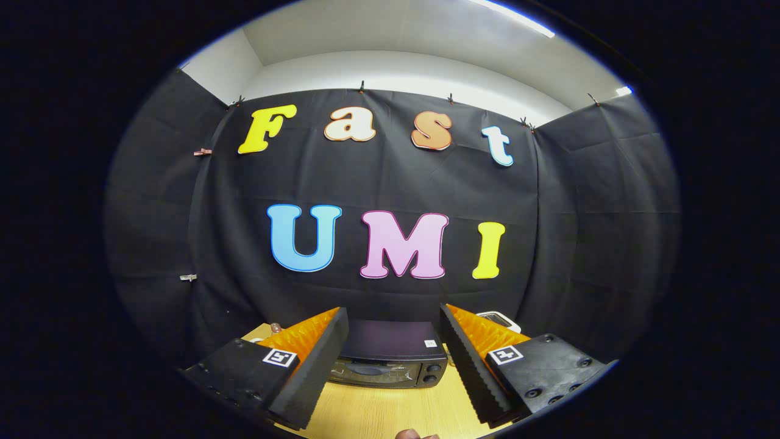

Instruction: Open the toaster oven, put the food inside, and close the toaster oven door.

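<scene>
A dark toaster oven (pixel 390 356) stands on the wooden table (pixel 390 411), seen between and beyond my two fingers. Its door looks closed, with a handle across the front and knobs (pixel 434 373) at its right side. My gripper (pixel 395 366) is held above the table, well short of the oven, open with nothing between its fingers. A small brown thing (pixel 414 434) shows at the table's near edge, below the fingers; I cannot tell what it is.
A white object (pixel 499 319) peeks out behind the right finger, beside the oven. A small brownish item (pixel 275 327) sits on the table behind the left finger. Black cloth walls close in the table on three sides.
</scene>
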`<action>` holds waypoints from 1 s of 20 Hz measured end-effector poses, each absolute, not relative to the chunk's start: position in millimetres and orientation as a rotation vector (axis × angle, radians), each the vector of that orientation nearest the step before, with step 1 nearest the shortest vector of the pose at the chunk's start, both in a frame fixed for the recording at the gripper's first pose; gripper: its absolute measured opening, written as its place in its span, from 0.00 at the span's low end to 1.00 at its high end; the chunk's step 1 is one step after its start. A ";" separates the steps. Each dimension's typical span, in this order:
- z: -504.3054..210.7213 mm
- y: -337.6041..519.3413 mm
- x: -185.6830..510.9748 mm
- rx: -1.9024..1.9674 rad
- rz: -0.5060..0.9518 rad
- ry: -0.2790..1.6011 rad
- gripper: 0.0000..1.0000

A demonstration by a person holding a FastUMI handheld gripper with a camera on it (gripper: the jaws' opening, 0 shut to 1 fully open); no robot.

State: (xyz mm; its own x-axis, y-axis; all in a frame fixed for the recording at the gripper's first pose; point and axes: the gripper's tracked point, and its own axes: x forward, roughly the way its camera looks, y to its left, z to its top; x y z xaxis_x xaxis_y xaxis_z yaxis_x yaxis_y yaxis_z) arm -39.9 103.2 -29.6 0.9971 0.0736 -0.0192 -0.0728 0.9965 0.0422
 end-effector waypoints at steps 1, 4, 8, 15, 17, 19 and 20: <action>-29.8 103.2 -41.1 0.042 0.072 0.022 0.98; -26.8 102.2 -43.1 0.029 0.067 0.009 0.98; -27.3 103.4 -47.2 0.011 0.067 0.001 0.98; -28.1 98.7 -45.1 0.020 0.057 0.005 0.98; -28.3 96.2 -44.0 0.016 0.052 0.004 0.98; -29.1 96.1 -43.7 0.017 0.050 0.005 0.98; -29.4 95.9 -44.2 0.016 0.048 0.005 0.98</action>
State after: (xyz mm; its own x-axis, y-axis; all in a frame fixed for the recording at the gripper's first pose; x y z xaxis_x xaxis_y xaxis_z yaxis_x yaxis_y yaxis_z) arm -44.2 95.9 -29.4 0.9988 0.0481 -0.0051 -0.0480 0.9987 0.0161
